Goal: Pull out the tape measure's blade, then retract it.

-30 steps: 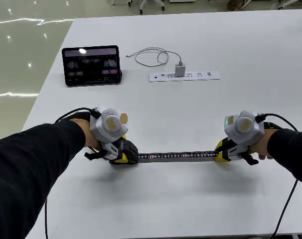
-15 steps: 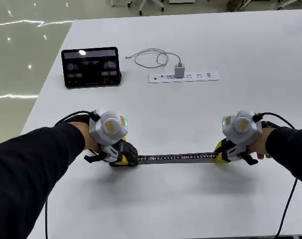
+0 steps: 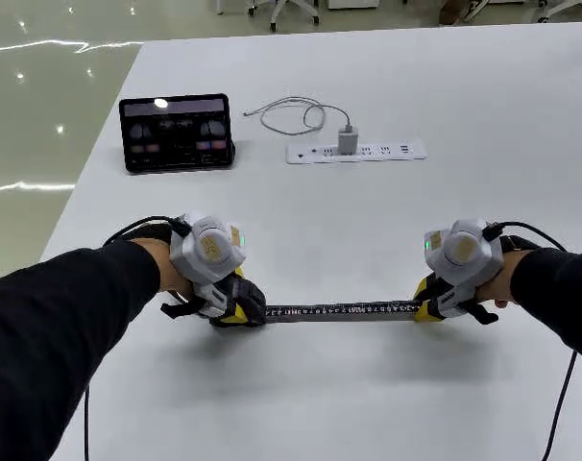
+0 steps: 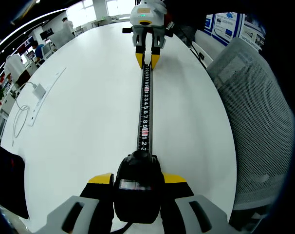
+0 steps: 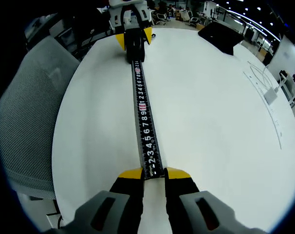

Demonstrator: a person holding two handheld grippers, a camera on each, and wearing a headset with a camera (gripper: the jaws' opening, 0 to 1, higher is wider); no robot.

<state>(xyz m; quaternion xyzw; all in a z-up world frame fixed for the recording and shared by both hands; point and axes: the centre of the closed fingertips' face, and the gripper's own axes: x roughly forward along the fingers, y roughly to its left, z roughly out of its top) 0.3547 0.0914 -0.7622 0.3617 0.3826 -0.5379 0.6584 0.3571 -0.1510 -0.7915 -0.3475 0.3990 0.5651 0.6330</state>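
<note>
A black tape measure case (image 3: 241, 302) (image 4: 138, 187) sits on the white table with my left gripper (image 3: 235, 309) (image 4: 138, 178) shut on it. Its black blade (image 3: 341, 309) (image 4: 144, 107) (image 5: 143, 122), printed with white numerals, runs flat along the table towards my right gripper (image 3: 425, 309) (image 5: 153, 172), which is shut on the blade's tip. In the right gripper view the case (image 5: 134, 41) shows at the far end, held between the left gripper's yellow fingertips (image 5: 120, 41). In the left gripper view the right gripper (image 4: 147, 59) pinches the blade's far end.
A black tablet (image 3: 176, 132) stands at the back left of the table (image 3: 387, 221). A white power strip (image 3: 356, 151) with a plugged charger and coiled cable (image 3: 289, 112) lies behind the grippers. A grey mesh chair (image 4: 257, 117) stands beside the table's near edge.
The grippers have come slightly closer together, and the exposed blade between them looks a little shorter. The head camera has shifted a bit.
</note>
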